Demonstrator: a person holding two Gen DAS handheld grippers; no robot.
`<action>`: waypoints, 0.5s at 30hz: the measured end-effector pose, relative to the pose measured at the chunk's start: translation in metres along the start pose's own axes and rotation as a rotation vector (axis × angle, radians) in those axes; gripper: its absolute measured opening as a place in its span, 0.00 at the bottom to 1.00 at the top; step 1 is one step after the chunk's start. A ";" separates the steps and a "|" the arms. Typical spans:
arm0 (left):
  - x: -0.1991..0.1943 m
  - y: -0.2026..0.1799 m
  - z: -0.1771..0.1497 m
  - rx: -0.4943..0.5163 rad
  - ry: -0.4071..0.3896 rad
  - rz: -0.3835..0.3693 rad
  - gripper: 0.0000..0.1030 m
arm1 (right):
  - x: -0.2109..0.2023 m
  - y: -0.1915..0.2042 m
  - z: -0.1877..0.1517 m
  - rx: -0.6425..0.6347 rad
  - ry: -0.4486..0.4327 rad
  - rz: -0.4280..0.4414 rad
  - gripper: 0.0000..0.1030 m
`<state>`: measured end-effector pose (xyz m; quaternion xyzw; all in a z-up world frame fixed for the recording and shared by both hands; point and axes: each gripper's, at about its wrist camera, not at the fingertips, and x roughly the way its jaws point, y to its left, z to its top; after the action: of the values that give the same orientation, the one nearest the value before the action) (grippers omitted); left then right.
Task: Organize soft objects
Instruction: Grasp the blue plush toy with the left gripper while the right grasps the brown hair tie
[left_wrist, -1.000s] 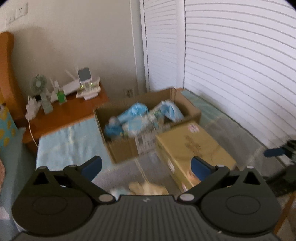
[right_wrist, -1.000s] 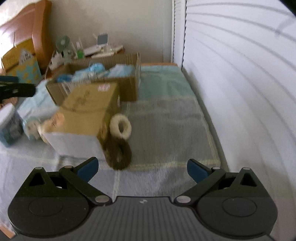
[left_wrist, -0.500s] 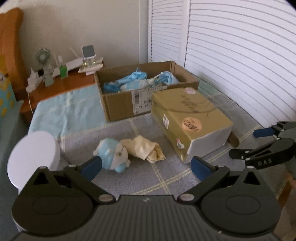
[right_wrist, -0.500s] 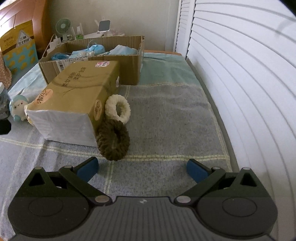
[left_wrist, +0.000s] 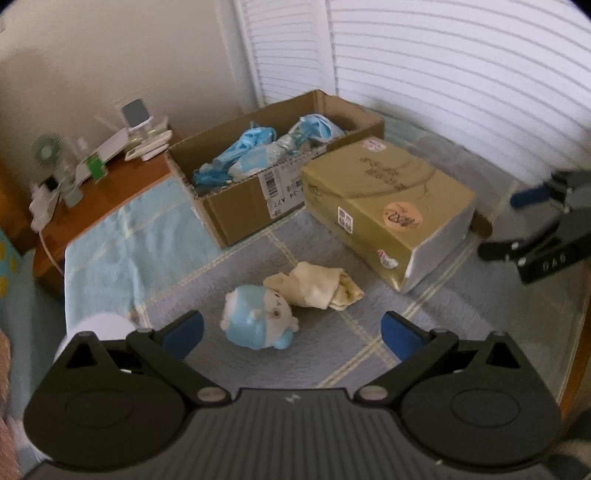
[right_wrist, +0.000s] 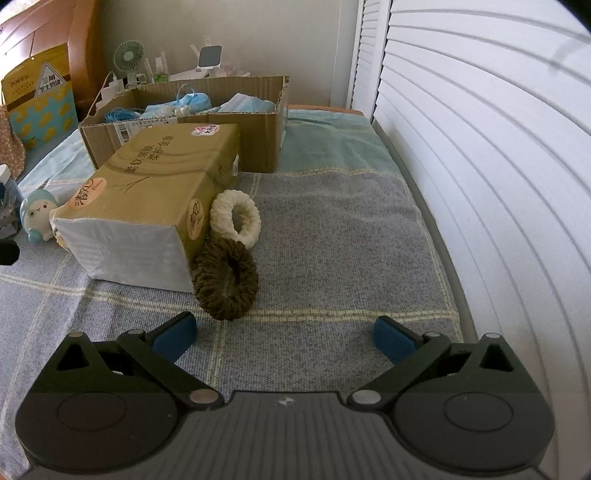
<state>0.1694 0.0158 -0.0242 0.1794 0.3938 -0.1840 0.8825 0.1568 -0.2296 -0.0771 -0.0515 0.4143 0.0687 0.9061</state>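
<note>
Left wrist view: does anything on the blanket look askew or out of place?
Yes. The blue plush toy lies tipped on its side, a crumpled cream cloth loose beside it. The tissue pack sits skewed to the open cardboard box. Nothing spilled.

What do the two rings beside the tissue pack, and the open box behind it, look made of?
Dark olive scrunchie and cream scrunchie: fuzzy chenille-like yarn or fabric, judging by the matte, ribbed, tufted surface. Open box: plain brown corrugated cardboard, with fluting visible along the cut top edges and a printed barcode label.
</note>
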 end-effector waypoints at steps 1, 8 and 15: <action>0.000 0.002 0.002 0.013 0.000 0.007 0.99 | 0.000 0.000 0.000 0.001 0.001 0.000 1.00; 0.011 0.006 0.010 0.082 0.019 0.005 0.98 | 0.001 0.005 0.005 -0.012 0.004 -0.025 1.00; 0.018 0.007 0.009 0.103 0.034 -0.007 0.97 | -0.002 0.003 0.014 -0.028 -0.022 -0.078 1.00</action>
<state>0.1899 0.0142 -0.0311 0.2265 0.3992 -0.2039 0.8647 0.1656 -0.2248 -0.0660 -0.0797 0.4010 0.0400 0.9117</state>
